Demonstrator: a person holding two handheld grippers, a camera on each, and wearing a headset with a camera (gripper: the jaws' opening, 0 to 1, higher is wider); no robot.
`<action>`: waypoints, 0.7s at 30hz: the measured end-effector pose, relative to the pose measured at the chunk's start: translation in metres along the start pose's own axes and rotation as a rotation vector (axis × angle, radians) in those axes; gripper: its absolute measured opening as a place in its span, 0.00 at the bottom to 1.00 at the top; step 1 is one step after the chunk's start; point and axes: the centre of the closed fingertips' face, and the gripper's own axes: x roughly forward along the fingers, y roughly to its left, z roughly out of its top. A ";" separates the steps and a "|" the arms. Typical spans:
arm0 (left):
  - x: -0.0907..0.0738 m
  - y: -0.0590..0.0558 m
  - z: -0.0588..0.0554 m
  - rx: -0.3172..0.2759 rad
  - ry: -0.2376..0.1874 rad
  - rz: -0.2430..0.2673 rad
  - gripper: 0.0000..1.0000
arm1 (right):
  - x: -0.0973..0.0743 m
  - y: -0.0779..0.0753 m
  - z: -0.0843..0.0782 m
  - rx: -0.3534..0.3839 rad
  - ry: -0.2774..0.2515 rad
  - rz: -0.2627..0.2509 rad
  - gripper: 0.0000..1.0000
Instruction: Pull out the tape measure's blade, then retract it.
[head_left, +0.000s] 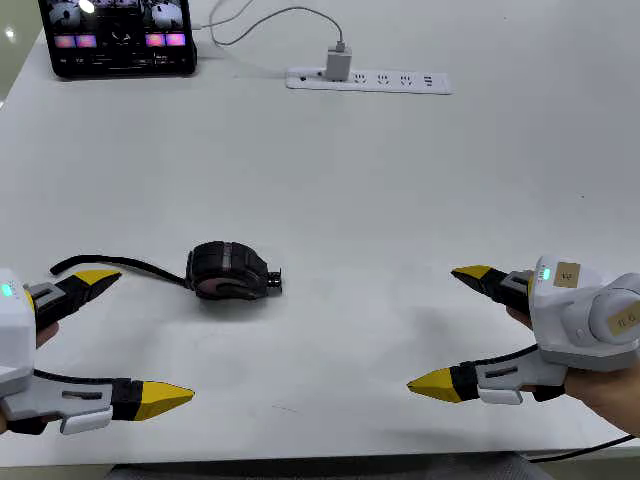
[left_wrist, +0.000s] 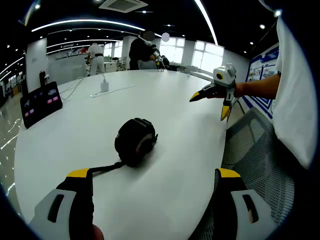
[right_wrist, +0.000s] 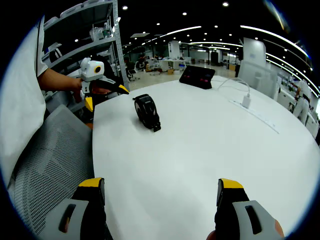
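A black tape measure lies on its side on the white table, its blade fully in and a black wrist strap trailing to the left. The same tape measure sits just ahead of my left gripper, which is open at the table's near left with nothing between its yellow-tipped fingers. My right gripper is open too, at the near right, well apart from the tape measure. In the left gripper view the right gripper hovers over the table edge; in the right gripper view the left gripper does the same.
A tablet with a lit screen stands at the far left. A white power strip with a charger and cable lies at the far middle. A mesh chair stands at the table's near edge. People stand in the background.
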 end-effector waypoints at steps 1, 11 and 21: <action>0.000 0.000 0.000 0.001 0.000 0.001 0.99 | 0.000 0.000 0.000 -0.001 0.000 0.000 0.92; 0.000 0.003 0.000 -0.013 0.011 0.012 0.99 | 0.000 -0.003 0.002 0.001 -0.005 -0.007 0.92; -0.001 0.007 -0.001 -0.001 0.027 0.017 0.90 | 0.002 -0.002 0.001 0.000 0.003 -0.005 0.89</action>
